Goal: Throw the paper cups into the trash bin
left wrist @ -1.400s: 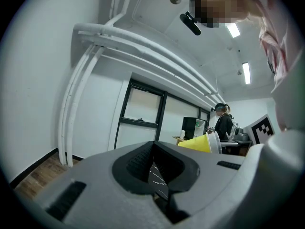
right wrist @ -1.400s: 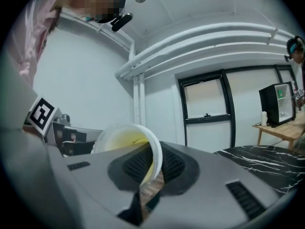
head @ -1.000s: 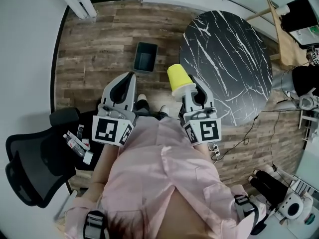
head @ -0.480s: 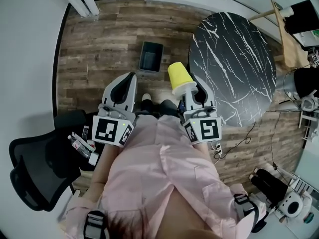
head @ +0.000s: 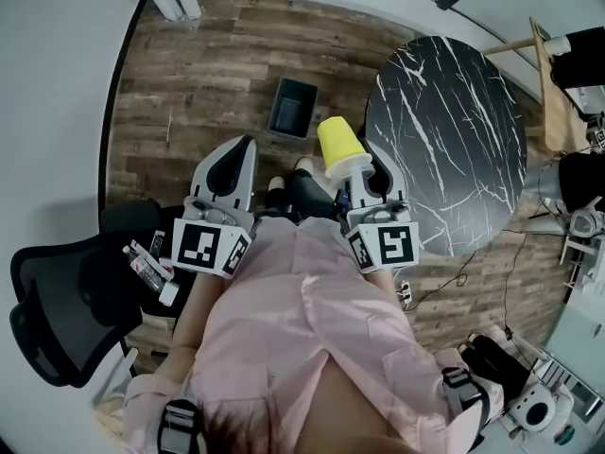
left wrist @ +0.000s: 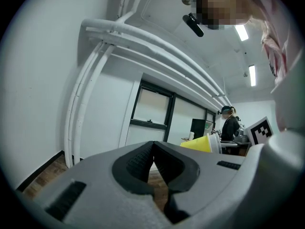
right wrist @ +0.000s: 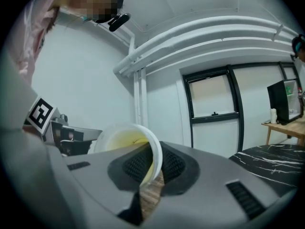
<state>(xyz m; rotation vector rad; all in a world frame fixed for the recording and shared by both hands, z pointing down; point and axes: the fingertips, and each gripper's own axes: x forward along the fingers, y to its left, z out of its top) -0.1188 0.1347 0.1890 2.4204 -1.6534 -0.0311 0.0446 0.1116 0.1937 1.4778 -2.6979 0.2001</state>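
In the head view my right gripper (head: 354, 166) is shut on the rim of a yellow paper cup (head: 336, 146) that lies on its side, bottom pointing ahead. The right gripper view shows the cup's white rim (right wrist: 129, 128) and wall pinched between the ribbed pads (right wrist: 172, 165) of my right gripper (right wrist: 152, 163). My left gripper (head: 240, 148) is shut with nothing in it, its tips meeting in the left gripper view (left wrist: 153, 145), where the cup (left wrist: 202, 143) shows to the right. A dark rectangular trash bin (head: 291, 108) stands on the wooden floor just ahead, between both grippers.
A round black marble table (head: 444, 130) stands to the right of the bin. A black office chair (head: 57, 320) and small items on a stand (head: 149, 268) are at the left. A white wall (head: 47, 112) borders the floor on the left. Cables (head: 473, 263) lie beyond the table.
Both grippers and the cup have advanced over the floor. The bin and the table have shifted to the right in the head view. The grip on the cup is unchanged.
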